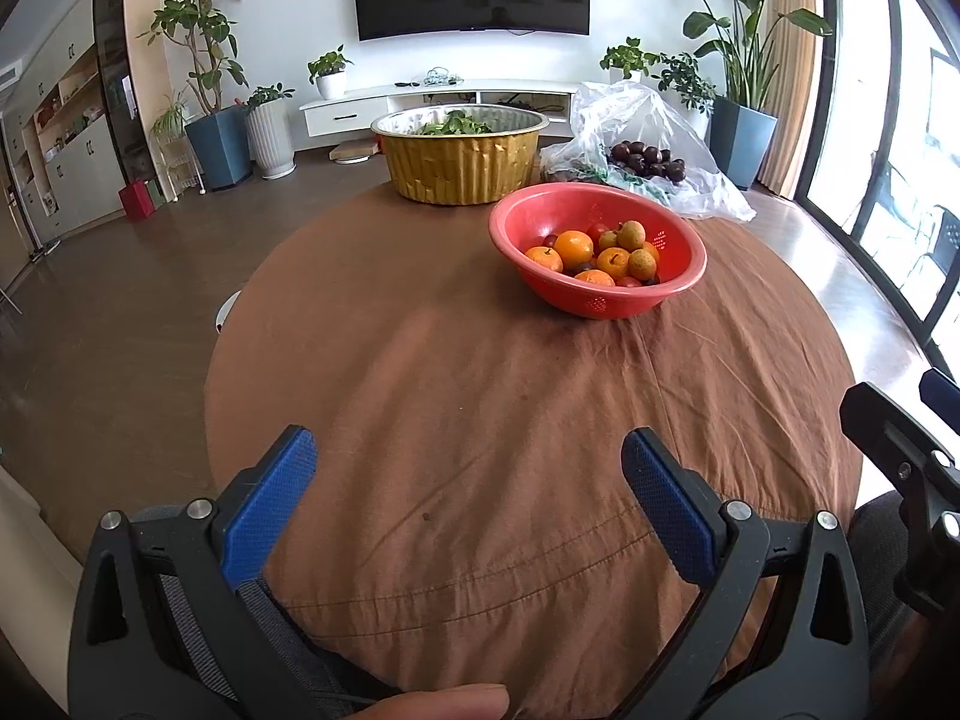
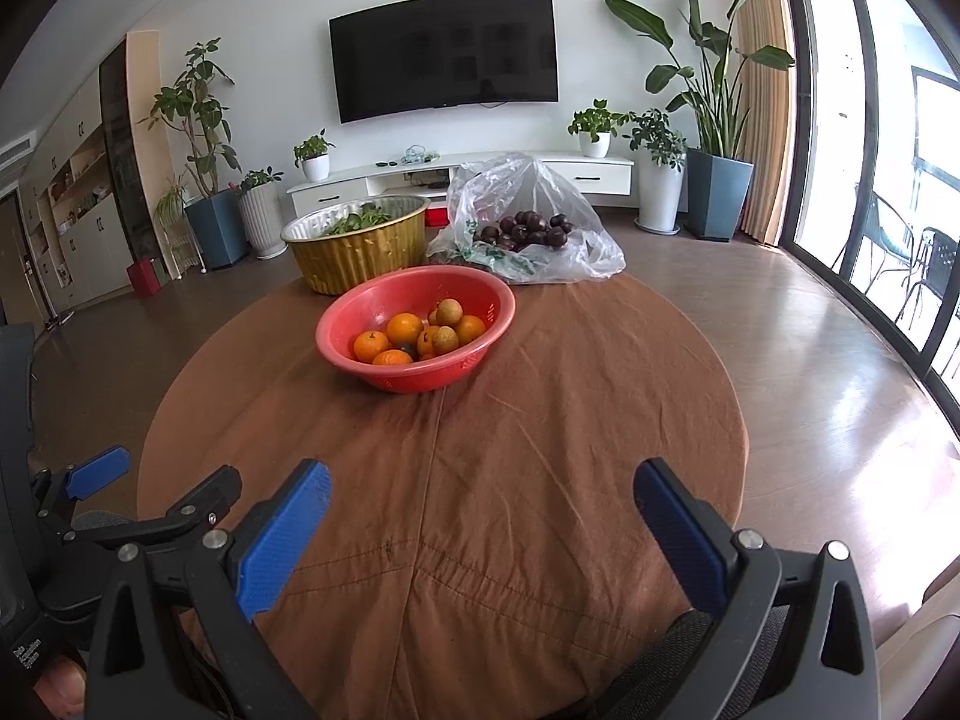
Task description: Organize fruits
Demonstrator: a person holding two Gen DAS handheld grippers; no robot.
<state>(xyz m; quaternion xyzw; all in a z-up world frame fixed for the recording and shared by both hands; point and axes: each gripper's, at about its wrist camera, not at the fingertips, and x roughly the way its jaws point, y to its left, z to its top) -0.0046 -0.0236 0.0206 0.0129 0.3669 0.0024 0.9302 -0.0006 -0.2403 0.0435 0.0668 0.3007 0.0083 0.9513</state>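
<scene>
A red bowl sits on the round table with the brown cloth. It holds several oranges, small tan fruits and dark ones. A clear plastic bag of dark plums lies behind it. My left gripper is open and empty over the near table edge. My right gripper is open and empty, also near the front edge. The left gripper also shows at the left of the right wrist view.
A gold foil basin with green leaves stands at the far side of the table. Beyond are a TV, a white cabinet, potted plants and glass doors on the right. A thumb shows at the bottom.
</scene>
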